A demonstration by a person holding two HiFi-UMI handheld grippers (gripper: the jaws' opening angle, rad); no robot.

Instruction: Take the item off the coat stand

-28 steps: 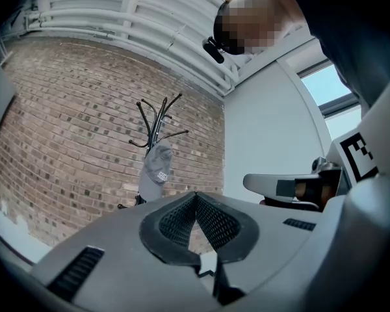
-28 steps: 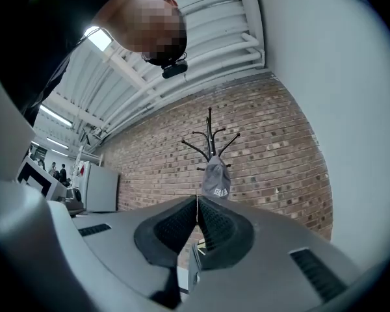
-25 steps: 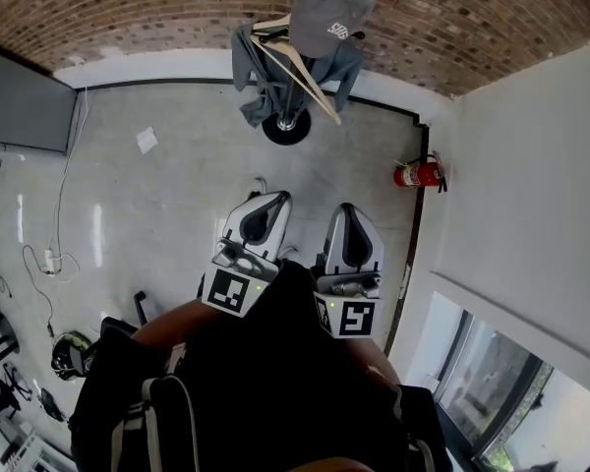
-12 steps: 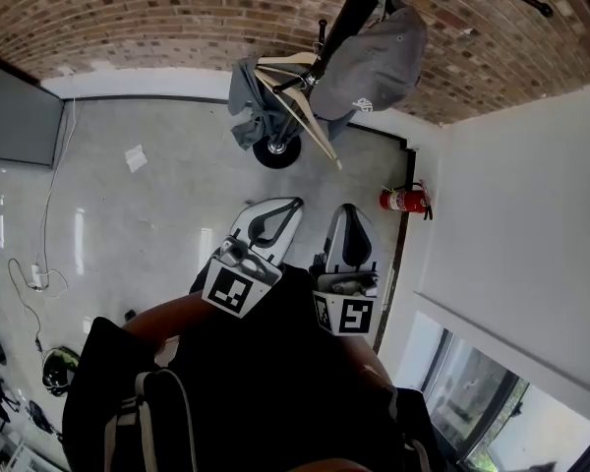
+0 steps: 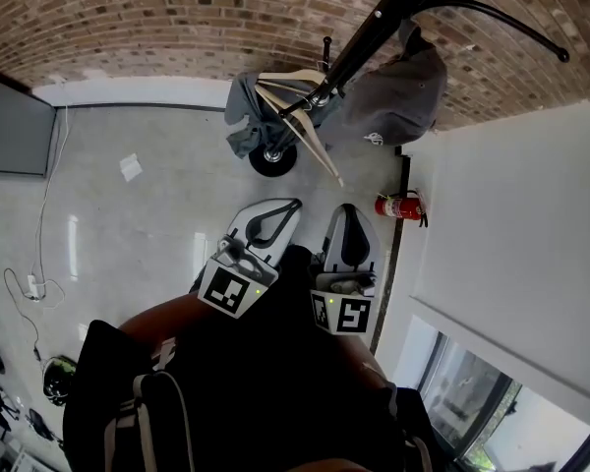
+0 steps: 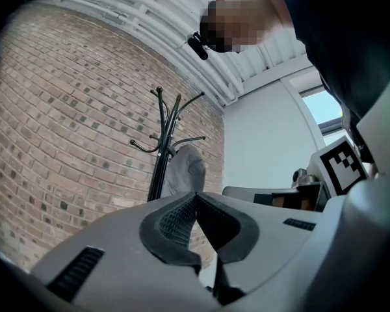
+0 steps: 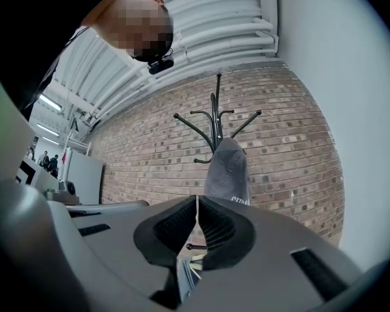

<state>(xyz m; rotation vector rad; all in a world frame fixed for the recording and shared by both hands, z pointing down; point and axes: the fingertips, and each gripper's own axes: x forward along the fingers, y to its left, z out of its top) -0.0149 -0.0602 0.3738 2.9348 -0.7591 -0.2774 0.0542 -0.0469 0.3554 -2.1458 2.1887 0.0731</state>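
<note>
Brick wall [image 5: 177, 18] is sliding through the head view. The stand [image 5: 369, 32] is looming nearer than a second ago, and the cap [image 5: 398, 101] is still hanging on it, far and slightly right. The left gripper [image 5: 293, 205] and right gripper [image 5: 347, 210] are waiting near the body, well apart from the cap, fingers together on nothing. The approach is probably only beginning.

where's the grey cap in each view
Head view: grey cap at upper right, hanging low on the right side of the slanting stand.
Left gripper view: grey cap near centre, just right of the stand.
Right gripper view: grey cap at centre, below the hooks.
Shared landmark: black coat stand against the brick wall.
</note>
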